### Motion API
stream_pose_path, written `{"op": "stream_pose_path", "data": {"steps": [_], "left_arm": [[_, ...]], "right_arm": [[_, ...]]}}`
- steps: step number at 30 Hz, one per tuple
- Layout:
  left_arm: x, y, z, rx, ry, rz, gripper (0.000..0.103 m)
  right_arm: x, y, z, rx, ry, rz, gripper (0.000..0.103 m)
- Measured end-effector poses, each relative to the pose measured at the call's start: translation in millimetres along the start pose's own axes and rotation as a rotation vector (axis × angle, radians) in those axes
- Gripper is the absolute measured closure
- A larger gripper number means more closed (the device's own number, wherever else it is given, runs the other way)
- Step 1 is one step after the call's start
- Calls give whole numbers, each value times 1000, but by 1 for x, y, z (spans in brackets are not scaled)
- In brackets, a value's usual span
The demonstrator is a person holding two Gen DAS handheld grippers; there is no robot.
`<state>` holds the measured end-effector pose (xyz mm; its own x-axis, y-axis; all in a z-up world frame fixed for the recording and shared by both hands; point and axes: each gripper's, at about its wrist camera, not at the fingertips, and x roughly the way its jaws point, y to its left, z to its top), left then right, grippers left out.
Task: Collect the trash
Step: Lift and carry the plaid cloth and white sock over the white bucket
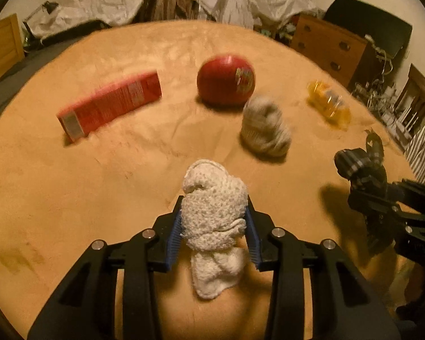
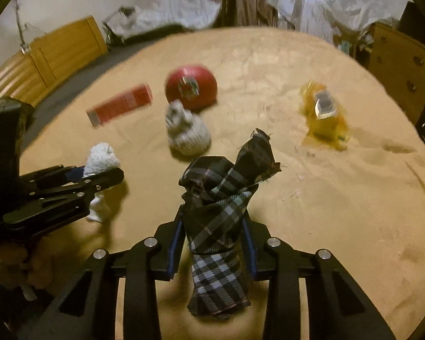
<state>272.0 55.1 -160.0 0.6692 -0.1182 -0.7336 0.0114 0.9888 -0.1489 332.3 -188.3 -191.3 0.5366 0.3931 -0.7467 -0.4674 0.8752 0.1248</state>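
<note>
Here, both grippers pinch crumpled cloths above the near edge of the tan-covered bench (image 1: pixel 70 198).

The left gripper (image 1: pixel 214 221) has its jaws pressed on a white knitted rag (image 1: pixel 212 226); the right gripper (image 2: pixel 214 228) has its jaws clamped on a dark plaid cloth (image 2: pixel 221 206). Toward the middle of the bench lie a red carton (image 1: pixel 110 102) on its side, a red ball (image 1: pixel 226 79) and, touching it, a grey crumpled wad (image 1: pixel 265 127). A yellow wrapper (image 1: pixel 328 103) lies near the right edge.
</note>
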Motion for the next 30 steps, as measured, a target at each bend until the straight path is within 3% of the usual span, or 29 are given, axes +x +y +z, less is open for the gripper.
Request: {"op": "stream_pose_path", "data": {"steps": [7, 15, 25, 30], "left_arm": [[-80, -24, 5, 1, -167, 2, 66], [-150, -54, -6, 12, -316, 57, 66], [-198, -70, -13, 13, -436, 108, 66], [-201, -72, -13, 15, -443, 109, 66]], "right_arm": [[-72, 21, 0, 12, -193, -38, 66], [-160, 57, -7, -7, -405, -64, 66], [-217, 79, -40, 5, -527, -109, 65], [-231, 83, -48, 10, -548, -115, 65]]}}
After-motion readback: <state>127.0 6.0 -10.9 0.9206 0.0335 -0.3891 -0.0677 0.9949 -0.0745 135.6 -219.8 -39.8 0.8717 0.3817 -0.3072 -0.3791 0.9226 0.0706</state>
